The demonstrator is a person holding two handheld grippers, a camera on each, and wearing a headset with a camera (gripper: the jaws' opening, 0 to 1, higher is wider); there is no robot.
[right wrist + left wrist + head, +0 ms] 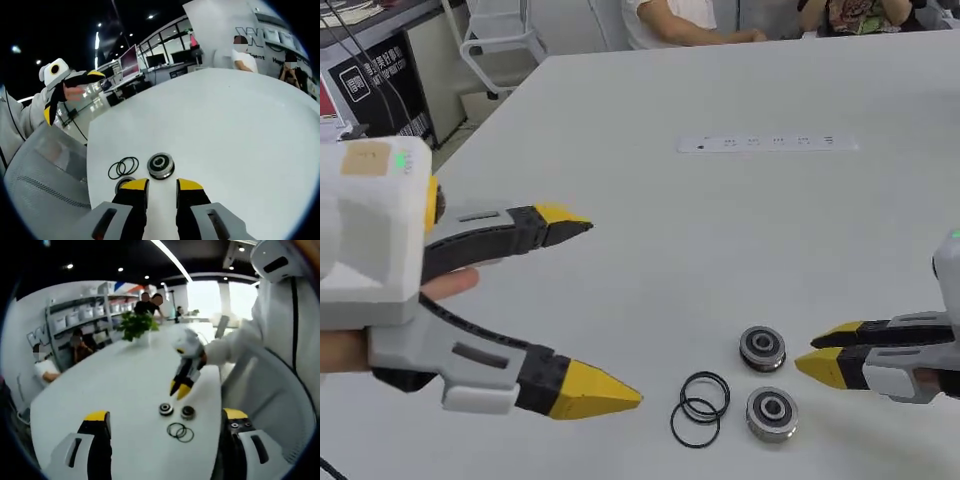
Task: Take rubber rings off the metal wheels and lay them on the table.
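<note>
Left gripper [588, 308] is up off the table, jaws spread wide, nothing between them. Over on the right, the right gripper [814, 354] sits low, its yellow tips nearly together and empty. It points at the nearer metal wheel [762, 347], close but not touching. The second wheel [772, 413] lies just beside the first, both flat on the white table [720, 230]. They're silver discs with dark hubs; whether a ring sits on either rim, I can't tell at this size. Two thin black rubber rings [700, 408] lie overlapped on the table just left of the wheels. Further back there's a power strip [767, 143] set in the tabletop, and people [680, 20] seated at the far edge. A black sign [370, 85] at left carries white writing, too small to read.
</note>
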